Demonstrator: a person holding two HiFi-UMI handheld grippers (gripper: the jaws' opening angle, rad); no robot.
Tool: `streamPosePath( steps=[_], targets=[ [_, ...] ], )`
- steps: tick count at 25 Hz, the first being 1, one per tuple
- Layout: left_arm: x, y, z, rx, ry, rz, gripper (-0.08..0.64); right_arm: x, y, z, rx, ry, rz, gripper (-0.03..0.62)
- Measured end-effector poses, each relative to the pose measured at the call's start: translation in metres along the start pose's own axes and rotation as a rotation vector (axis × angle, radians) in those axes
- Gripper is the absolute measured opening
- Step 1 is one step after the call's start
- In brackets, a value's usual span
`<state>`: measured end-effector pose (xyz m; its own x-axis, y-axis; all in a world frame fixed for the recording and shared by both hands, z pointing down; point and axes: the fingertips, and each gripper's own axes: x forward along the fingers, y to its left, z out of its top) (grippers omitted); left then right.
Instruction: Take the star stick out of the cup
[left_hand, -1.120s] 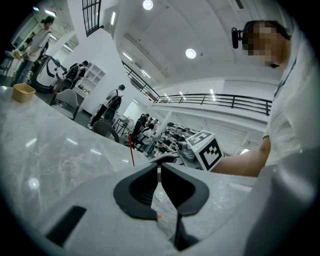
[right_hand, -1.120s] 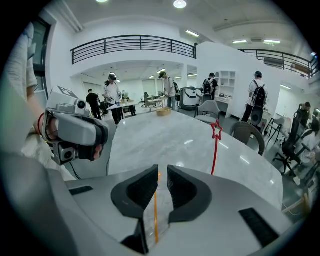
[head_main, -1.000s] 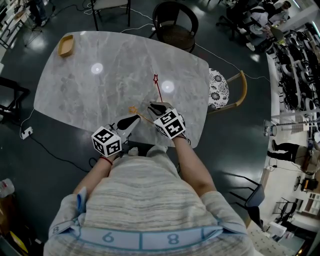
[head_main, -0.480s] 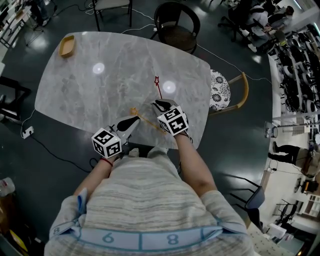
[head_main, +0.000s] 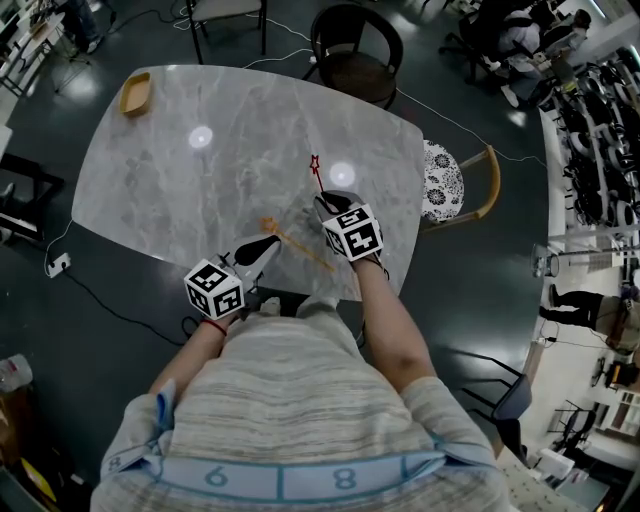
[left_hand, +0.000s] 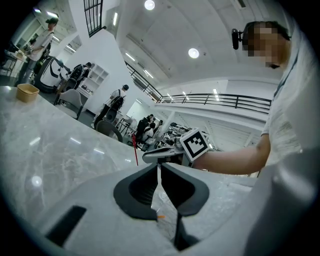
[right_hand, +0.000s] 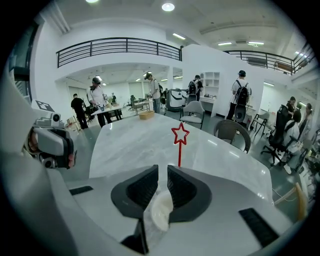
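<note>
Star stick (right_hand: 180, 134) is showing as a thin red rod w/ a hollow outline star on top. It's standing upright just past the tips of the right gripper (right_hand: 162, 171), over the near right part of the marble counter (head_main: 200, 190). Right jaws are being squeezed to a narrow slit, w/ a whitish clear thing (right_hand: 161, 212) being pinched btwn them; cup or not, can't tell. Left gripper (left_hand: 159, 169) jaws are being pressed together at the tips, an orange stick (head_main: 295, 243) lying just beside.
</note>
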<state>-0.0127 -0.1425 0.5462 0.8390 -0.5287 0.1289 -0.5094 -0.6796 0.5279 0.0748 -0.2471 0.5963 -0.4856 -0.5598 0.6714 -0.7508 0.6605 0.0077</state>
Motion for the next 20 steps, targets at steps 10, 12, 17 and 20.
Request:
streamPosePath(
  steps=[10, 12, 17, 20],
  targets=[
    [0.000, -0.001, -0.004, 0.002, 0.005, 0.004, 0.017, 0.006, -0.015, -0.008, 0.037, 0.011, -0.019, 0.023],
    [0.001, -0.001, -0.005, 0.003, 0.007, 0.003, 0.017, 0.009, -0.017, -0.010, 0.040, 0.019, -0.022, 0.023],
    [0.001, -0.004, -0.005, 0.001, 0.012, 0.006, 0.017, 0.015, -0.024, -0.010, 0.040, 0.043, -0.024, 0.023],
    [0.000, -0.004, -0.007, 0.002, 0.013, 0.010, 0.017, 0.019, -0.026, -0.012, 0.046, 0.051, -0.022, 0.023]
  ],
)
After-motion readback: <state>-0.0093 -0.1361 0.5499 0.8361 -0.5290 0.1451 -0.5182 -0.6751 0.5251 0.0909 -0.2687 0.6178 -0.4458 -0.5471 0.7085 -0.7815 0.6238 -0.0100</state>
